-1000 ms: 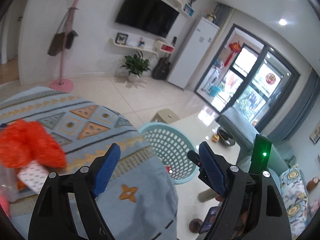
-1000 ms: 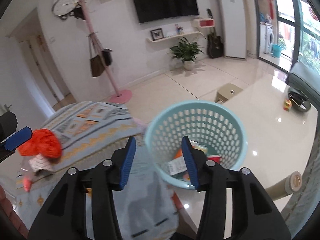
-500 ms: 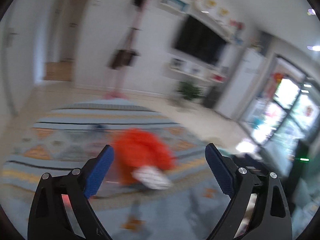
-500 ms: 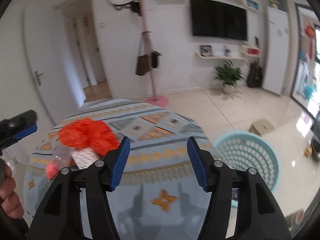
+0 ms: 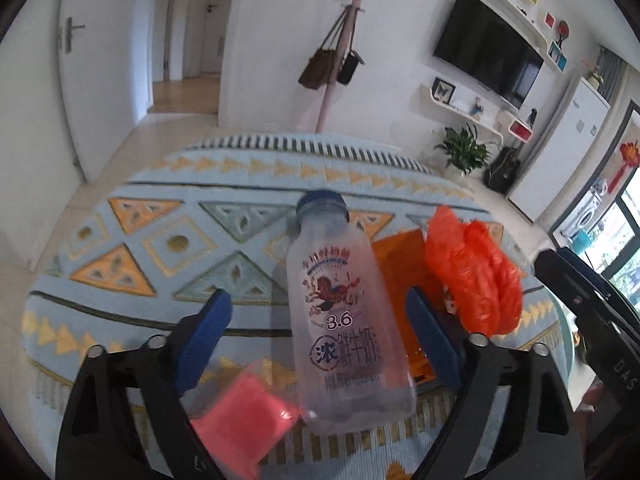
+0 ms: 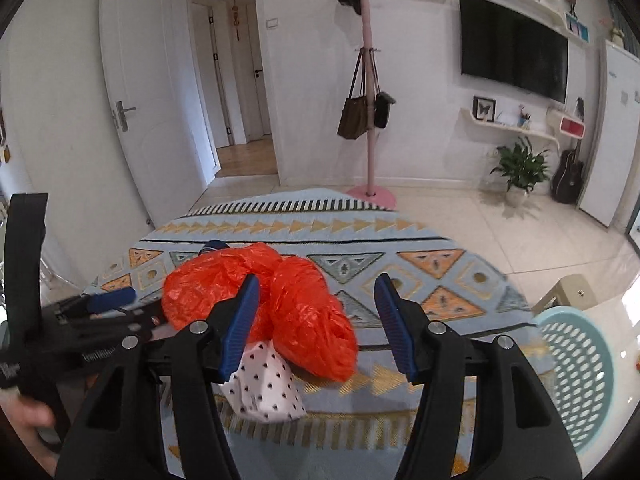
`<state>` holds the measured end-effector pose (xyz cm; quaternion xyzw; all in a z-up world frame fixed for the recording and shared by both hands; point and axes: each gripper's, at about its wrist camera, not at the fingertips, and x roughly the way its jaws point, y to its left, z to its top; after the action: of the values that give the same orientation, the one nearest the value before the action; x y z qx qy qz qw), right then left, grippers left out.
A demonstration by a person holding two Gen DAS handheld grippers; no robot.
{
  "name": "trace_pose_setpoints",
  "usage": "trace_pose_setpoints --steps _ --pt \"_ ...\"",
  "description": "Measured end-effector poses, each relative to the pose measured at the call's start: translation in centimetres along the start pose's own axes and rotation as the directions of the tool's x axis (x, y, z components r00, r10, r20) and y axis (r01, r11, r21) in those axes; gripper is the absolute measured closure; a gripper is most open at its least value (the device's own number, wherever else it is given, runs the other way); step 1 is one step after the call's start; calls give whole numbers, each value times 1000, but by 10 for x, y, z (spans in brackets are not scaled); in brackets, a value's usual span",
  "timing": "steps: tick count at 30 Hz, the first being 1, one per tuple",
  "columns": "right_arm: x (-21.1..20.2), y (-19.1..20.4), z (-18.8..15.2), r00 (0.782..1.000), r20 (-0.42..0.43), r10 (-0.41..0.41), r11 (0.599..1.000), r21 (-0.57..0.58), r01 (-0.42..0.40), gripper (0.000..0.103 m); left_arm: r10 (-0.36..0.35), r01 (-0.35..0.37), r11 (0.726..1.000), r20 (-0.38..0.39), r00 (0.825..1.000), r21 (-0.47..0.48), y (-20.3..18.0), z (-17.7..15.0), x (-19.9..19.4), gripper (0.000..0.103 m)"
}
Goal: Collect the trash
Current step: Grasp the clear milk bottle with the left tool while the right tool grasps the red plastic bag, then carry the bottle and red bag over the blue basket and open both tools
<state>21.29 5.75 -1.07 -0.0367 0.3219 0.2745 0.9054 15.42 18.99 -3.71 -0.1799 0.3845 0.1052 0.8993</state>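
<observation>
Trash is lying on the patterned tablecloth [image 5: 168, 184] ahead of you. Your left gripper [image 5: 320, 332] is closing, its jaws straddling an empty milk bottle [image 5: 340, 312] without touching it, a pink packet [image 5: 244, 420] just beside. Your right gripper [image 6: 320, 316] is standing open over the orange plastic bag [image 6: 280, 300] and a dotted paper wad [image 6: 268, 384]. Beyond the table's edge, the mint basket [image 6: 576, 376] is waiting.
</observation>
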Motion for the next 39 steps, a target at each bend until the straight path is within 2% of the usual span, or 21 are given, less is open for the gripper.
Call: trace_pose_setpoints --steps 2,4,8,10,11,15,20,28,33,39 --pt "10 0 -4 1000 -24 8 1000 4 -8 47 -33 33 999 -28 999 0 2 -1 9 37" --pt "21 3 -9 999 -41 14 1000 3 -14 47 -68 67 998 -60 996 -19 8 -6 16 47" --pt "39 3 -20 995 -92 47 999 18 -45 47 -69 68 997 -62 996 -23 13 -11 23 48" --pt "44 4 -25 993 -107 44 999 12 -43 58 -60 59 998 -57 997 -13 12 -13 21 49" --pt "44 5 -26 993 -110 43 999 4 -42 67 -57 56 998 -54 997 -10 11 -14 20 49" --pt "31 8 -32 997 -80 12 999 -38 -15 76 -30 30 1000 -32 999 -3 6 -16 17 50" --pt "10 -6 -40 999 -44 -12 1000 14 12 77 -36 36 999 -8 999 -8 10 -22 9 50" --pt "-17 -37 -42 998 7 -69 993 101 68 77 -76 76 997 85 993 -1 11 -23 -14 50" --pt "-39 -54 -43 993 43 -109 984 150 102 77 -131 123 991 196 972 51 1 -24 -40 50" --pt "-79 -83 -38 985 82 -152 967 217 131 77 -183 155 980 252 950 126 -27 -25 -72 50"
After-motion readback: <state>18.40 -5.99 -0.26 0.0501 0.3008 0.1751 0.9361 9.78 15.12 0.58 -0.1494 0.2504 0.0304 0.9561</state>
